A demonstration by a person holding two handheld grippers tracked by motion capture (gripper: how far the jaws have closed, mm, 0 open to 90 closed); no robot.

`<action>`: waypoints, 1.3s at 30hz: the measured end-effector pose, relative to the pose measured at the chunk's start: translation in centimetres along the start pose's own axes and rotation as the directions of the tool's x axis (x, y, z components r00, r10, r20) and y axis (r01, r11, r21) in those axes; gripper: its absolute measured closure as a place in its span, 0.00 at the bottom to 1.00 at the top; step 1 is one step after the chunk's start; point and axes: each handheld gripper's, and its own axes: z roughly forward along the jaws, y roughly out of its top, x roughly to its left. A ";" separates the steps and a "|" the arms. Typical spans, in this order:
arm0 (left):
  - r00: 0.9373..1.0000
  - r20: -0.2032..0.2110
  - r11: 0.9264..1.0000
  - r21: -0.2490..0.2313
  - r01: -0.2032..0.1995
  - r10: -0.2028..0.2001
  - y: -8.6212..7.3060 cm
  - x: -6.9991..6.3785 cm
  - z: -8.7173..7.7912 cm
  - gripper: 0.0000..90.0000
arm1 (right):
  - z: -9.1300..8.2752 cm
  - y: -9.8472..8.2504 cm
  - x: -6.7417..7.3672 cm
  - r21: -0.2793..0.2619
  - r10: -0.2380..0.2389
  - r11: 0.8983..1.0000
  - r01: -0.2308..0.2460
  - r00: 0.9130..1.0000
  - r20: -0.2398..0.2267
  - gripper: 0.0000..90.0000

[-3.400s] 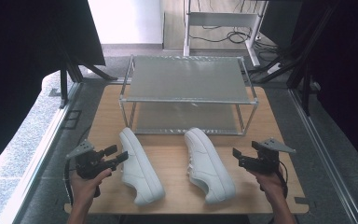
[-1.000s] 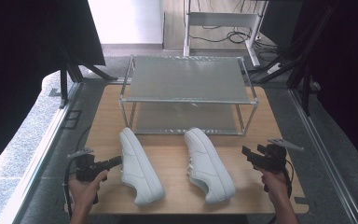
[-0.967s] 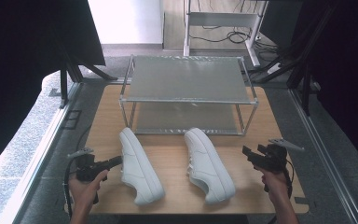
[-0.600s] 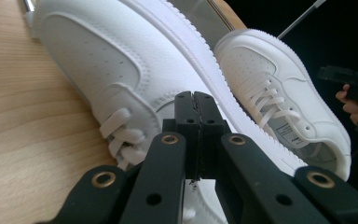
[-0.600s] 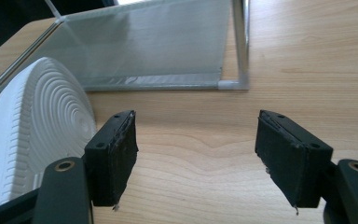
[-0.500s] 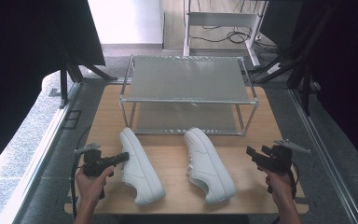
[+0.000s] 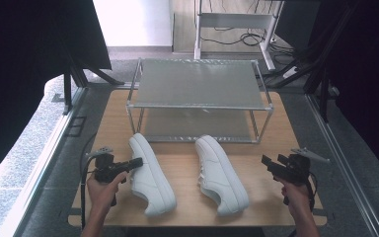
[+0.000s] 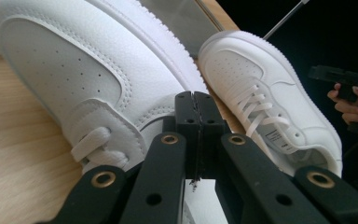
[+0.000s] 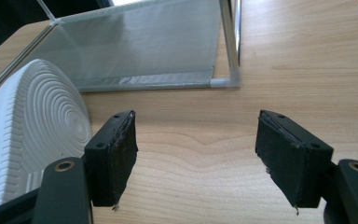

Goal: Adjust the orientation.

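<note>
Left tool (image 7: 137,162) pressed together, touching left shoe (image 7: 150,173) at 9 o'clock; right tool (image 7: 266,160) spread. Shoes light, soft-walled; likely pinch collar rim.

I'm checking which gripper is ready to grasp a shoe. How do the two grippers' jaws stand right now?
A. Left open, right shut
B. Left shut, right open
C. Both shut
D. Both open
B: in the left gripper view the left gripper has its two jaws pressed together, nothing between them, in front of the left shoe; in the right gripper view the right gripper has its jaws wide apart over the table.
</note>
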 end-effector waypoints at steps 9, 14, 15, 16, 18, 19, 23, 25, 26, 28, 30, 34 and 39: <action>1.000 0.010 1.000 0.001 -0.023 0.023 0.9 -0.8 1.2 1.00 | -0.2 -0.2 -0.5 -0.027 0.014 1.000 -0.013 1.000 0.021 0.33; 0.999 0.021 1.000 0.002 -0.027 0.027 1.4 -1.2 2.2 1.00 | -0.4 -0.2 -0.2 -0.036 -0.002 0.999 0.003 1.000 0.020 0.33; 0.999 0.022 0.999 0.004 -0.032 0.032 1.6 -1.3 2.4 1.00 | -0.4 -0.3 -0.3 -0.035 0.000 0.999 0.001 1.000 0.022 0.33; 0.999 0.021 0.999 0.007 -0.038 0.038 1.7 -1.4 2.7 1.00 | -0.3 -0.3 -0.3 -0.033 0.000 0.999 0.001 1.000 0.024 0.33; 0.998 0.025 0.999 0.012 -0.049 0.049 2.0 -1.6 3.3 1.00 | -0.2 -0.4 -0.5 -0.026 -0.002 1.000 0.002 1.000 0.024 0.33; 0.998 0.029 0.998 0.015 -0.053 0.052 2.1 -1.7 3.5 1.00 | -0.2 -0.4 -0.5 -0.025 -0.004 1.000 0.005 1.000 0.026 0.33; 0.997 0.033 0.997 0.036 -0.068 0.067 2.8 -2.1 4.8 1.00 | -0.2 -0.4 -0.6 -0.029 -0.010 1.000 0.011 0.999 0.034 0.33; 0.997 0.031 0.996 0.044 -0.075 0.074 3.0 -2.3 5.5 1.00 | -0.3 -0.4 -0.6 -0.027 -0.010 1.000 0.011 0.999 0.037 0.33; 0.996 0.029 0.996 0.047 -0.082 0.080 3.2 -2.5 5.8 1.00 | -0.2 -0.5 -0.7 -0.026 -0.008 1.000 0.009 0.999 0.039 0.33; 0.996 0.022 0.994 0.062 -0.093 0.092 3.5 -2.8 6.6 1.00 | -0.2 -0.6 -0.8 -0.021 -0.002 1.000 0.003 0.999 0.042 0.33; 0.995 0.022 0.992 0.076 -0.100 0.098 3.7 -3.1 7.4 1.00 | 0.0 -0.7 -0.9 -0.016 0.010 1.000 -0.009 0.999 0.044 0.33; 0.995 0.033 0.991 0.099 -0.093 0.090 4.2 -3.3 9.2 1.00 | 0.2 -0.9 -1.1 -0.008 0.019 1.000 -0.019 0.998 0.055 0.33; 0.995 0.033 0.991 0.093 -0.095 0.092 4.7 -3.9 10.7 1.00 | 0.2 -0.9 -1.3 -0.012 0.026 1.000 -0.026 0.998 0.056 0.33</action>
